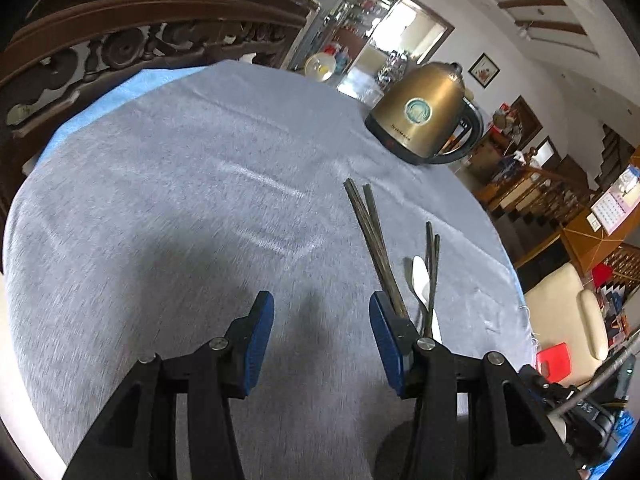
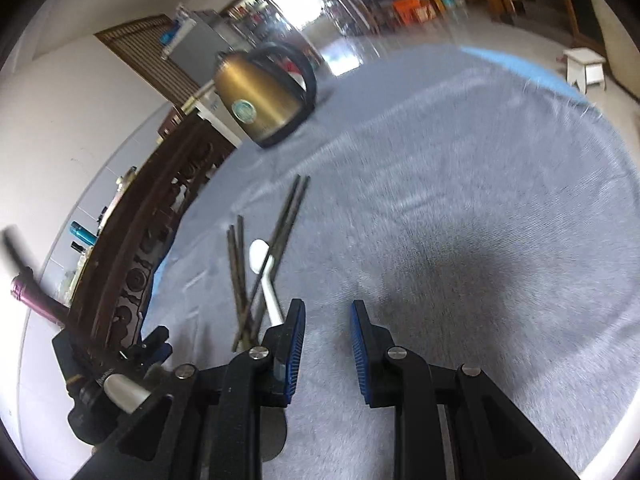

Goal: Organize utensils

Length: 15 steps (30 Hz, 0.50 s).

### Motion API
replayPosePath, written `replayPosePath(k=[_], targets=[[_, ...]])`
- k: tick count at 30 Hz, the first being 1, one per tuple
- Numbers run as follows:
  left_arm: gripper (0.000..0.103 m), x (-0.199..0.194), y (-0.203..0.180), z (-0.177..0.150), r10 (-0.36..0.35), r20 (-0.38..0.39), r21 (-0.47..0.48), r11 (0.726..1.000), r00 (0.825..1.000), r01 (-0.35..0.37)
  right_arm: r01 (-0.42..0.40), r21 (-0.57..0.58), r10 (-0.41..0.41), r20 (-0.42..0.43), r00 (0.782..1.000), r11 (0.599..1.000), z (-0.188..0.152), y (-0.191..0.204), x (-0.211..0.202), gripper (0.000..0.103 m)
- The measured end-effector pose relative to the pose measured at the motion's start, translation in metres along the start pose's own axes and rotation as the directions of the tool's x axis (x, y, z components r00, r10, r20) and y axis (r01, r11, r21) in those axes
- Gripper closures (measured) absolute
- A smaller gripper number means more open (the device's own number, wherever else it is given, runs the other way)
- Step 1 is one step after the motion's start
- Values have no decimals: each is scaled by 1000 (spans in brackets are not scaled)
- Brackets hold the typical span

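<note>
Left wrist view: the left gripper (image 1: pixel 322 332) points down at the grey-clothed counter (image 1: pixel 180 200). Its jaws stand spread with nothing but bare cloth between them, and they hold nothing. The utensils lie just outside the right-hand pad, at about 1 o'clock from the gripper: one pair of dark chopsticks (image 1: pixel 366 236) fanning toward 11 o'clock, a second pair (image 1: pixel 432 264) beside it, and a white spoon (image 1: pixel 420 280) lying between and partly under them. The near ends run behind the pad, so contact there cannot be confirmed. A brass-coloured kettle (image 1: pixel 428 120) stands well apart at 1 o'clock near the counter's far edge, clear of the work area.

Right wrist view: the right gripper (image 2: pixel 328 324) also points down at the cloth, jaws parted by a narrow gap and empty. The same heap lies at 10 o'clock from it, just outside its left-hand pad: the longer chopstick pair (image 2: pixel 290 216) crosses over the white spoon (image 2: pixel 264 276), and the shorter pair (image 2: pixel 238 272) lies alongside. The kettle (image 2: pixel 264 100) shows at 11 o'clock. The left gripper's body is visible at 8 o'clock.

Assessment: the utensils are crossed and overlapping in one loose heap between the two grippers, not yet sorted. Both grippers flank the heap, which suits a two-sided approach. The crossing chopsticks would likely need lifting before the spoon comes free.
</note>
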<state>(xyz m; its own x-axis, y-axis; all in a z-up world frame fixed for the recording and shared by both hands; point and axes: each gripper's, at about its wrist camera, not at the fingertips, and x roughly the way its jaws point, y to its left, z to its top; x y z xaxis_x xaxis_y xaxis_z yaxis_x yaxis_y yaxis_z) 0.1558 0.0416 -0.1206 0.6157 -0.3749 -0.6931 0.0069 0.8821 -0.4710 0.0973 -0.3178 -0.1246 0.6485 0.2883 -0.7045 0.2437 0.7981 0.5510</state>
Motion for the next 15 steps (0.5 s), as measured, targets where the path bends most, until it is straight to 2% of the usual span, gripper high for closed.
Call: replayPosePath(k=[3,6,11,15], targets=[[53,14,-6,16,20,-7,37,999,1000,-20,-1,-1,1,-45,999,1000,16,-5,23,78],[53,34,-16,35,74,-17,109,991,997,-71,-15,10,16,-86,996,1000,37,-4,44,78],[53,70,-29,57,122,-59,196,975,991,-108,-12,-20,9,-134,991,1000,77,11,83,78],[53,94,-33,71,130,-88,203,973,988,-110,-14,-22,11,-161,987,1000,98,27,109,78]])
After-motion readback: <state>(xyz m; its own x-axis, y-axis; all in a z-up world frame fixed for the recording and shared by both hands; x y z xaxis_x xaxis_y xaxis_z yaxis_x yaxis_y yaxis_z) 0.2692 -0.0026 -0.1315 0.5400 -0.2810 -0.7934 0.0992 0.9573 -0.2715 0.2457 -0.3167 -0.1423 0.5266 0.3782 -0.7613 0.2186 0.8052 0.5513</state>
